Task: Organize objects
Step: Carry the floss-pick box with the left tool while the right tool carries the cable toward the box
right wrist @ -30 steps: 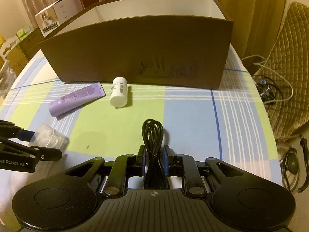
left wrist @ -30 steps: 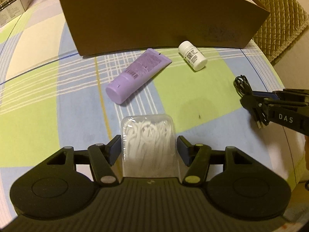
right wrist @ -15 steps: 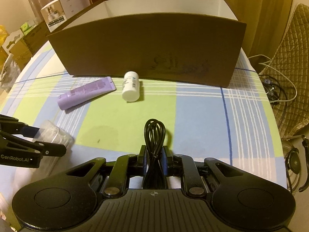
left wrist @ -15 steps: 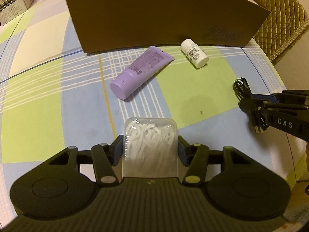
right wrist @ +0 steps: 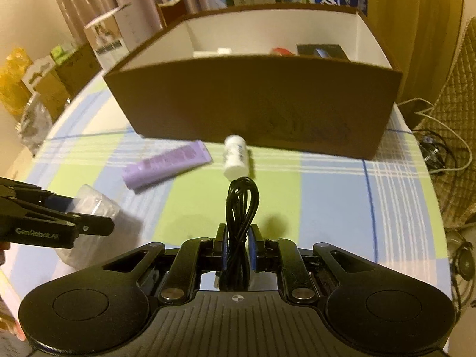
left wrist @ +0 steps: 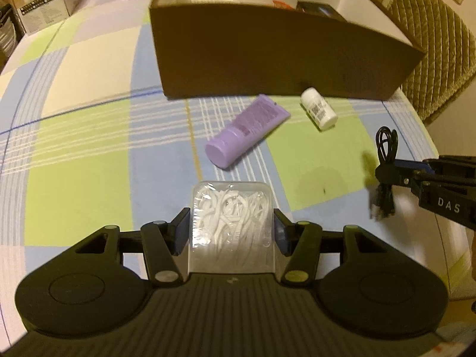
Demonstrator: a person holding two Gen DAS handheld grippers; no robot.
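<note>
Both pick-ups look done, and neither thing is in the box yet. The left hand-held gripper (left wrist: 232, 232), at the bottom centre of its own view, is clamped on a clear plastic case of white floss picks (left wrist: 231, 217), its pads pressed to the case's two long sides. The right hand-held gripper (right wrist: 237, 245), low in the middle of its view, is squeezed tight on a bundled black cable (right wrist: 241, 208) whose loop sticks up past the fingertips. In the left view the cable hangs at the right edge of the frame, apparently clear of the checked cloth of the surface (left wrist: 89, 160).

Two things remain lying on the cloth, so I'd judge the job about half finished: a purple tube (left wrist: 247, 131) lies slantwise in the centre of the left view, and a small white bottle (left wrist: 319, 109) lies on its side to its right, close to the box's front wall.

The brown cardboard box (right wrist: 253, 101) fills the upper middle of both views, open on top with white inner walls. Over its rim I can make out something white at the left, a bit of red or orange, and a dark packet (right wrist: 322, 51) at the right; what they are I can't tell.
</note>
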